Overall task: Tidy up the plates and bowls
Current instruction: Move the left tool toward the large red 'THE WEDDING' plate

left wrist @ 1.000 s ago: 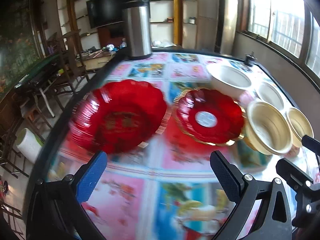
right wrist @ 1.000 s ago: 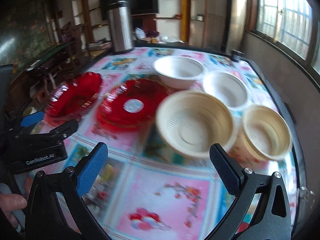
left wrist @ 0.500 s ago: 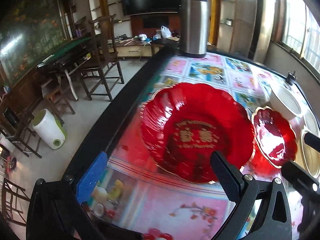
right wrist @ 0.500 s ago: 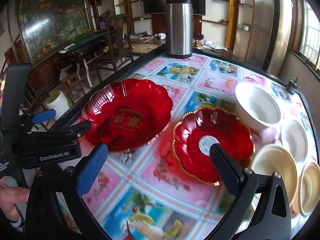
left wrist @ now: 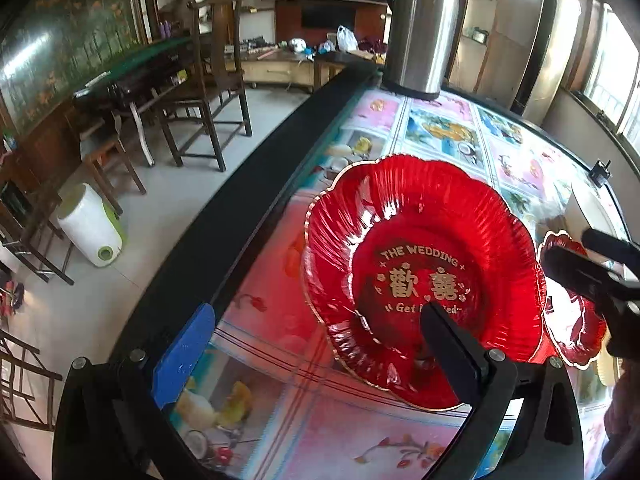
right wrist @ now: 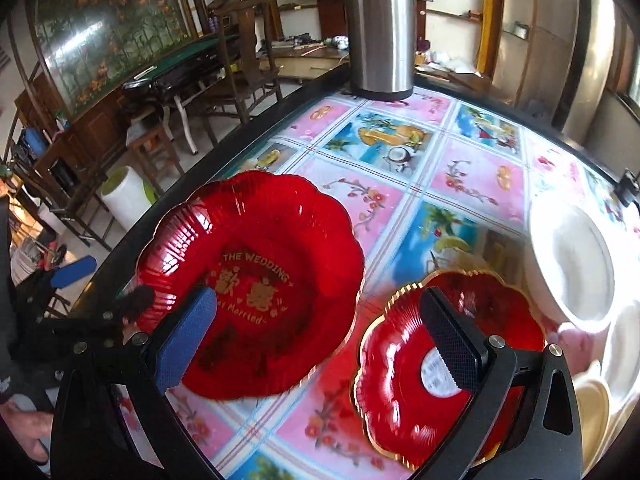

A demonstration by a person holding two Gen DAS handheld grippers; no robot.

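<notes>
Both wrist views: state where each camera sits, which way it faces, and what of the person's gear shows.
Left wrist: on the left gripper, facing the large red plate near the table edge; its open fingers and the other gripper show.
Right wrist: on the right gripper, facing between both red plates; open fingers, a hand at left.
Shared: large plate, small red plate, steel flask.

— Any writing you can make out?

— Yes, on the large red plate point(left wrist: 420, 264): gold letters read "THE WEDDING" in an arc, two gold Chinese characters sit below, then a line starting "Get" (the left hand-held gripper point(left wrist: 316, 356) covers its middle).

— And from the right wrist view?

— Same plate point(right wrist: 256, 276), with "Married" legible at the end. The smaller red plate point(right wrist: 404, 380) carries a white sticker, its print too blurred to read.
</notes>
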